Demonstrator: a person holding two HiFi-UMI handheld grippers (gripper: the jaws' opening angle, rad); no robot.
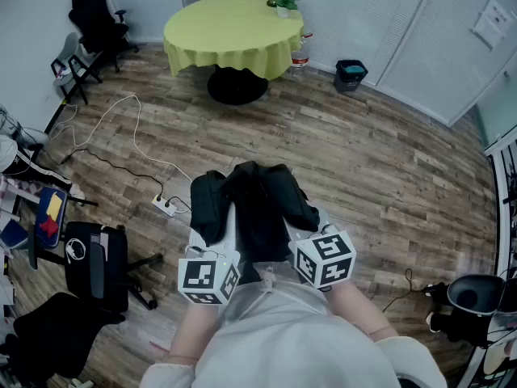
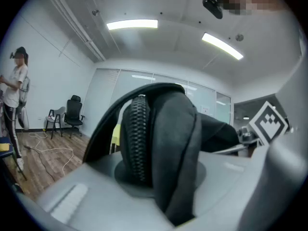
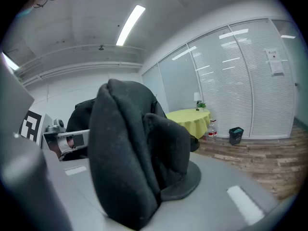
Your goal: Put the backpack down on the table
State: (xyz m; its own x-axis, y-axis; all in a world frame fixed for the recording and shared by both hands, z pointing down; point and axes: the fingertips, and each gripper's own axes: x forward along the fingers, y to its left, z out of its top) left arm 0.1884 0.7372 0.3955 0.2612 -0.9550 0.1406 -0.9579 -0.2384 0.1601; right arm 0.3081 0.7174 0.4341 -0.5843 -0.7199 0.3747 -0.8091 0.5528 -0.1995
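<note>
I hold a black backpack (image 1: 254, 204) in the air over the wooden floor, close in front of me. My left gripper (image 1: 212, 249) is shut on its left side, where a zippered fold (image 2: 139, 138) is pinched between the jaws. On its right side my right gripper (image 1: 311, 237) is shut on a thick fold of the fabric (image 3: 130, 162). The fingertips are hidden under the cloth in the head view. A round table (image 1: 230, 31) with a yellow-green cloth stands far ahead, across the room, and also shows small in the right gripper view (image 3: 190, 118).
A small plant (image 1: 281, 0) sits on the table's far edge. A bottle (image 1: 300, 59) and a dark bin (image 1: 350, 73) stand to its right. A white cable and power strip (image 1: 166, 206) lie on the floor. Black chairs (image 1: 97, 18) and bags (image 1: 97, 265) line the left; a person (image 2: 17, 90) stands there.
</note>
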